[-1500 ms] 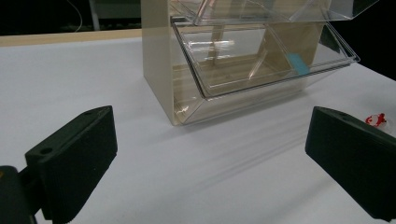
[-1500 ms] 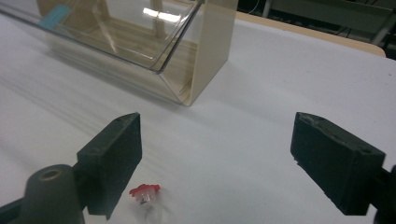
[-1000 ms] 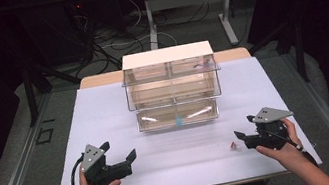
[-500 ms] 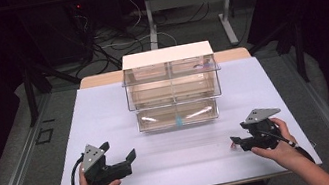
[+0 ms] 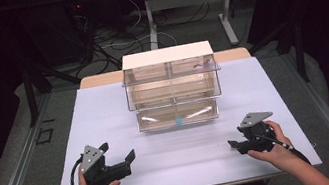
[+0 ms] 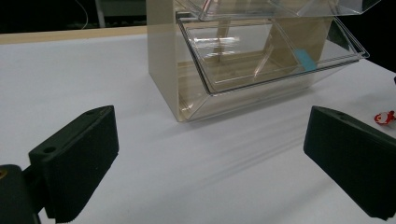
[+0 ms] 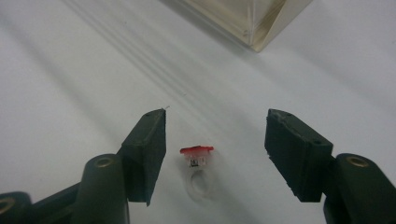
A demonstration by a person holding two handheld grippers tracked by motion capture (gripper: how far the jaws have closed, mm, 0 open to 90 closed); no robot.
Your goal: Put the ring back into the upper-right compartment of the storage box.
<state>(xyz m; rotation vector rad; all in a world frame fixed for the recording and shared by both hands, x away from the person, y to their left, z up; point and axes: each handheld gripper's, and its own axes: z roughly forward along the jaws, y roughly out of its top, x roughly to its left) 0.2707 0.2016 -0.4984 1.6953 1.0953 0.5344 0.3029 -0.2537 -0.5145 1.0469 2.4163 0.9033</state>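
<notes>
A small clear ring with a red top [image 7: 197,150] lies on the white table top [image 5: 178,156], between the jaws of my right gripper [image 7: 215,123]. Those jaws have just been closing, but the pads stand apart from the ring on both sides. In the high view the right gripper [image 5: 233,144] sits low at the table's near right. My left gripper [image 5: 118,151] rests at the near left, held wide open with nothing in it [image 6: 210,140]. The red-topped ring [image 6: 385,117] lies far off at the right edge of the left gripper view.
A clear drawer cabinet [image 5: 170,79] stands at the middle back of the table. Its bottom drawer [image 5: 176,115] is pulled out, with a small blue piece [image 5: 178,120] at its front. The table's front edge runs close under both hands.
My right gripper has slid a little to the left, over the red-topped ring, and its jaws have narrowed. The left gripper has not moved.
</notes>
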